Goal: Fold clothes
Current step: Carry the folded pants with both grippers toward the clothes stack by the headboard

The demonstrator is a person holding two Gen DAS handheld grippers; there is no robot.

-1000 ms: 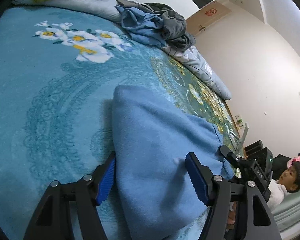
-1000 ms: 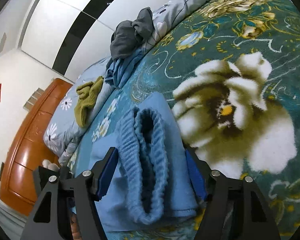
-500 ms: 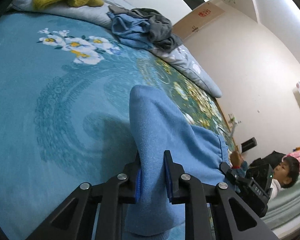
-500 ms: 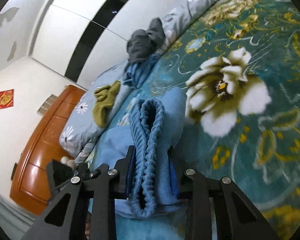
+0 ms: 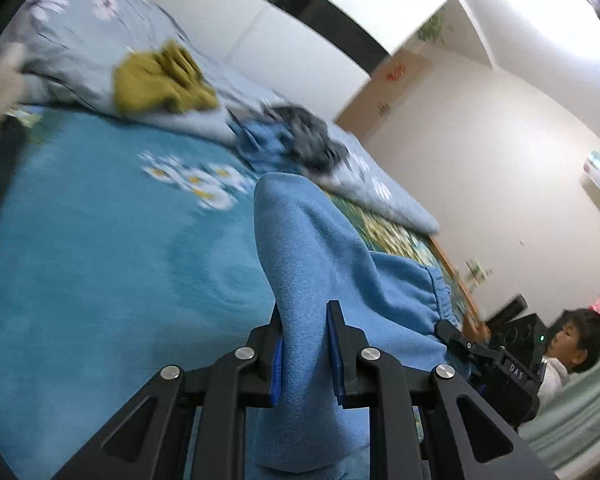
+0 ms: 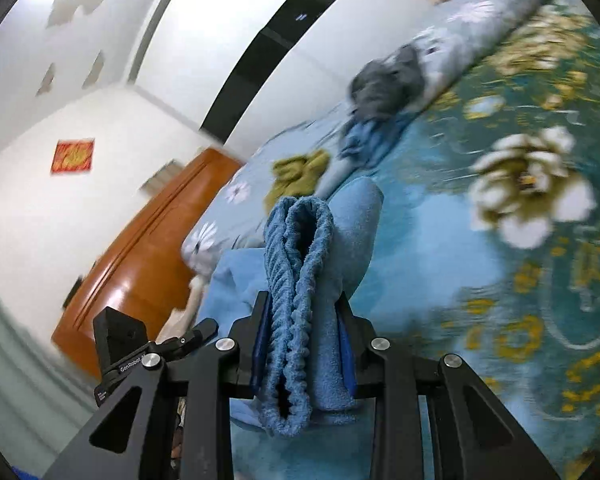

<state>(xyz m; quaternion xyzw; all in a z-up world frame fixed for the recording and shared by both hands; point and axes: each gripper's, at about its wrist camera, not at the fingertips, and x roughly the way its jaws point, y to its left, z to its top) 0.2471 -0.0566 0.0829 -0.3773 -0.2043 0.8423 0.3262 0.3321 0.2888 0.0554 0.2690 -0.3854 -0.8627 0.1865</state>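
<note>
Bed (image 5: 80, 272) with floral blanket: both grippers, left (image 5: 305, 350) and right (image 6: 303, 344), clamp a blue garment (image 5: 320, 256), lifted, unfolded; other clothes (image 5: 288, 148) wait.

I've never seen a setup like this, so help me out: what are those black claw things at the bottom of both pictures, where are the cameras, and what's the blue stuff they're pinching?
There is no robot here. A person holds a handheld gripper in each hand, and a wide-angle camera on each one looks forward along its two fingers. That is why black arms fill the bottom of both pictures.

One picture comes from the left gripper, the other from the right gripper. Both are closed on the same light blue garment, lifted off a bed covered by a teal flowered blanket. The right one pinches its ribbed elastic band, possibly a waistband.

Further back, a mustard-yellow garment and a grey and blue heap of clothes lie on a pale flowered quilt. A person sits at the edge of the left view.
</note>
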